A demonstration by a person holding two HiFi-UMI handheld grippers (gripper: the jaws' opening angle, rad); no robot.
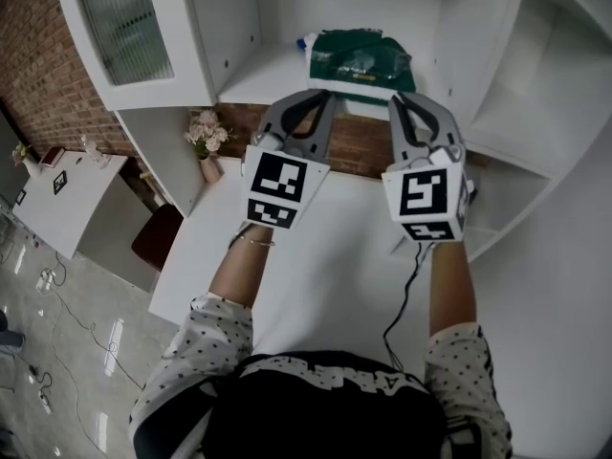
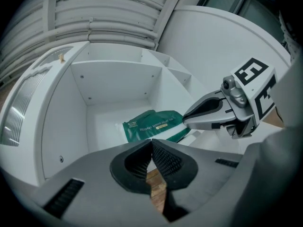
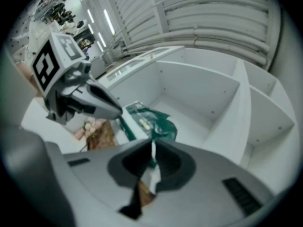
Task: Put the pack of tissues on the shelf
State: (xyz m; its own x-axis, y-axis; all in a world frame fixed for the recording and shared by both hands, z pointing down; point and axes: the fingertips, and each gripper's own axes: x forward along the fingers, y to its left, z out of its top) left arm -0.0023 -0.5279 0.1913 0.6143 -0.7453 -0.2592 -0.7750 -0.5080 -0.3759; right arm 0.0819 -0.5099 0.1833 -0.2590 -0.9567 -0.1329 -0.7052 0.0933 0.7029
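Observation:
The green pack of tissues [image 1: 356, 58] lies on the white shelf [image 1: 263, 79] inside the open cabinet, its near end at the shelf's front edge. It also shows in the left gripper view [image 2: 151, 125] and the right gripper view [image 3: 150, 121]. My left gripper [image 1: 320, 96] is shut and empty, just left of the pack's near end. My right gripper [image 1: 402, 98] is shut, its tips at the pack's near right corner [image 2: 184, 119]. A thin white and green sliver shows in the slit between its pads [image 3: 163, 161]. Whether it pinches the wrapper is unclear.
A cabinet door with ribbed glass [image 1: 129, 27] stands open at the left. Below the shelf are a brick wall [image 1: 359, 146], a vase of flowers [image 1: 206, 140] and a white table [image 1: 325, 266] with a cable [image 1: 406, 299]. More shelf compartments [image 1: 521, 103] lie to the right.

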